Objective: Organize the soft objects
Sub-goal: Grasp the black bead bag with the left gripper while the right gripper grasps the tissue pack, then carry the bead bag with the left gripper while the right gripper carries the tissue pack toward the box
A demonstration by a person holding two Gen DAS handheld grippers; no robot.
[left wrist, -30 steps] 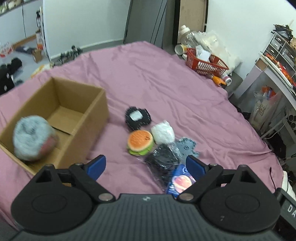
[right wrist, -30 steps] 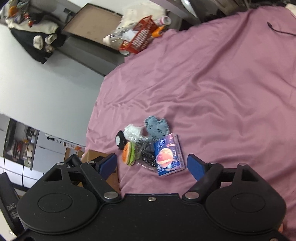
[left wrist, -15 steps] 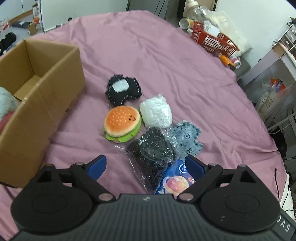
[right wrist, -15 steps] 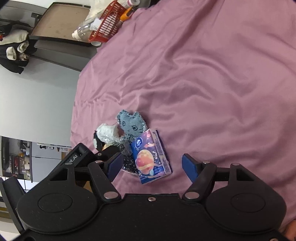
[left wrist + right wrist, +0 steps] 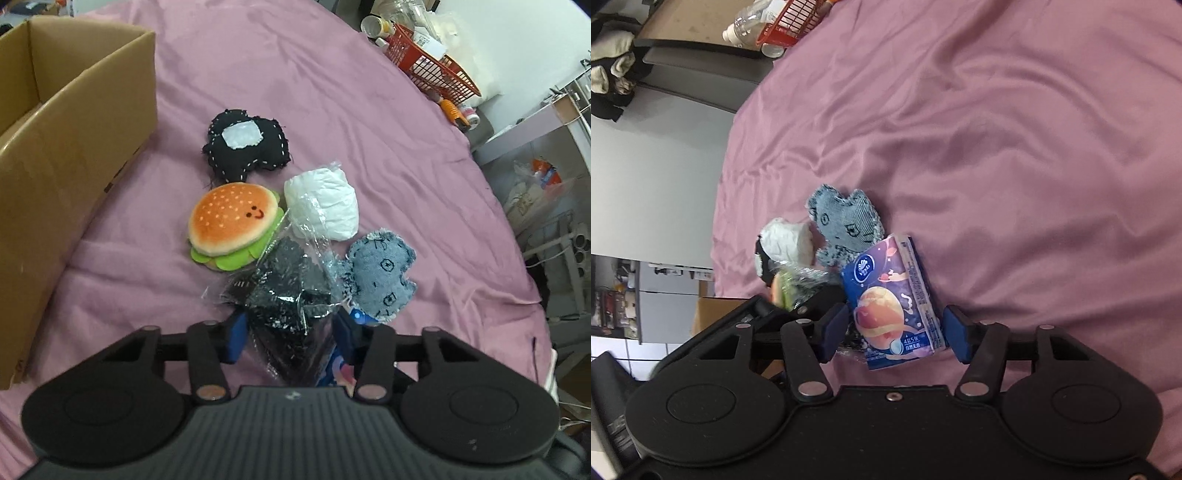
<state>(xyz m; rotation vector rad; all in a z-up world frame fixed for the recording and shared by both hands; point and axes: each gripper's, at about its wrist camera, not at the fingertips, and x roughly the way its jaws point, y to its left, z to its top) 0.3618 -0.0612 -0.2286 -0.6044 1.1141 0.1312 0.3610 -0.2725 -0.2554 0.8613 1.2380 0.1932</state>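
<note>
A pile of soft items lies on the pink cloth: a burger plush (image 5: 234,225), a black stitched plush (image 5: 245,144), a white wrapped bundle (image 5: 325,206), a grey denim plush (image 5: 384,275) and a black bundle in clear plastic (image 5: 291,299). My left gripper (image 5: 290,334) is open, with its blue pads either side of the black plastic-wrapped bundle. My right gripper (image 5: 892,332) is open, with its pads either side of a blue tissue pack (image 5: 892,306). The denim plush (image 5: 846,221) and the white bundle (image 5: 786,240) lie just beyond it.
An open cardboard box (image 5: 62,147) stands left of the pile. A red basket (image 5: 432,70) with bottles and jars sits at the cloth's far edge. Shelves and bags stand at the right. Bare pink cloth (image 5: 1015,147) spreads to the right of the tissue pack.
Both grippers have moved down onto the pile and narrowed. The left now straddles the black bundle, the right the tissue pack. The fluffy grey ball and the box's inside left the view.
</note>
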